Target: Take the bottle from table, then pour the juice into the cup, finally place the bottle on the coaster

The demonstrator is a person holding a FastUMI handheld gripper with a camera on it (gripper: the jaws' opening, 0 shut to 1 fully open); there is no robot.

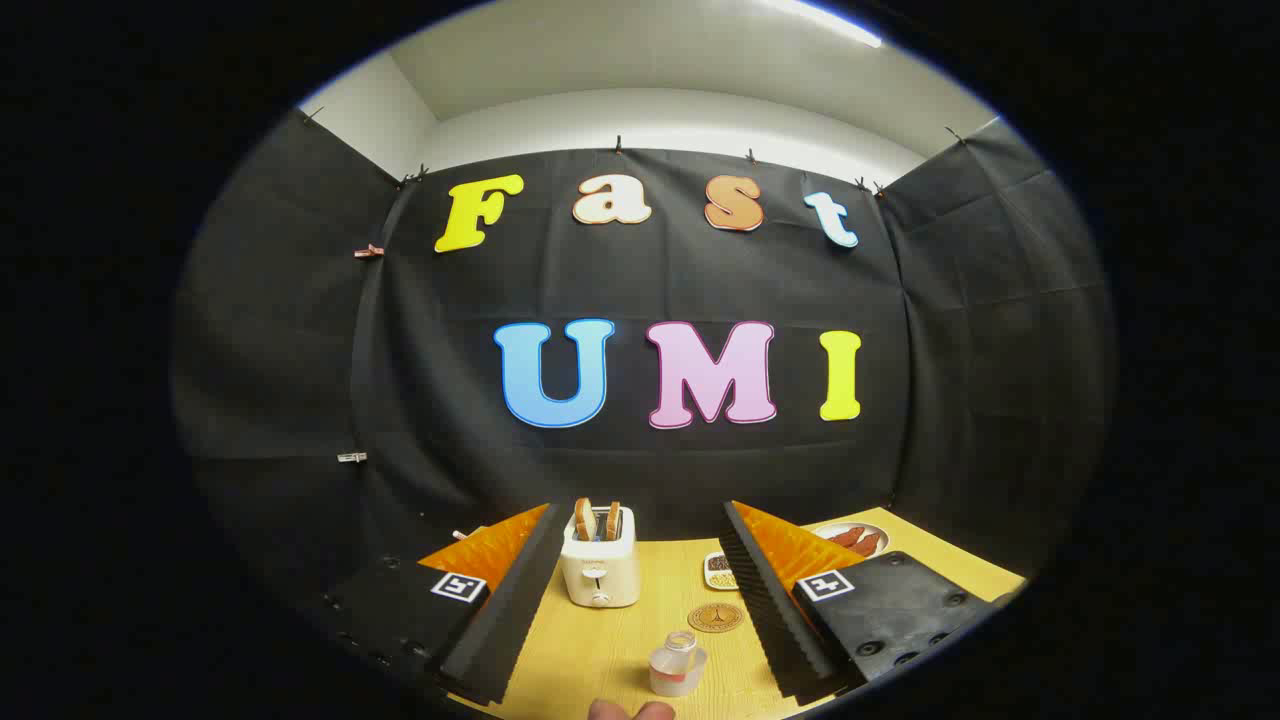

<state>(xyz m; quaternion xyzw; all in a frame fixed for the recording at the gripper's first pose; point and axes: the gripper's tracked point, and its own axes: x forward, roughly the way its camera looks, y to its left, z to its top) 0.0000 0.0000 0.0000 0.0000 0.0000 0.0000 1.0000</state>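
Basically at the start: nothing grabbed yet, bottle not spotted.

Gripper (640,610) is wide open, fingers spread w/ nothing between them but bare table (590,650); it sits high and looks mostly at the booth wall. Just ahead, between the fingers, a small clear cup (677,664) stands upright w/ a bit of reddish stuff at the bottom, can't tell if that's juice or a band. A fingertip or two (630,711) pokes in right by it at the near edge. Round brown coaster (715,617) lies just beyond the cup, bare. Further back: white toaster (599,560) w/ two slices up, a small tray (718,570), a plate w/ sausages (850,538) behind the right finger. Judging by this, take, pour and place are all still to do; 1st job is finding the bottle.
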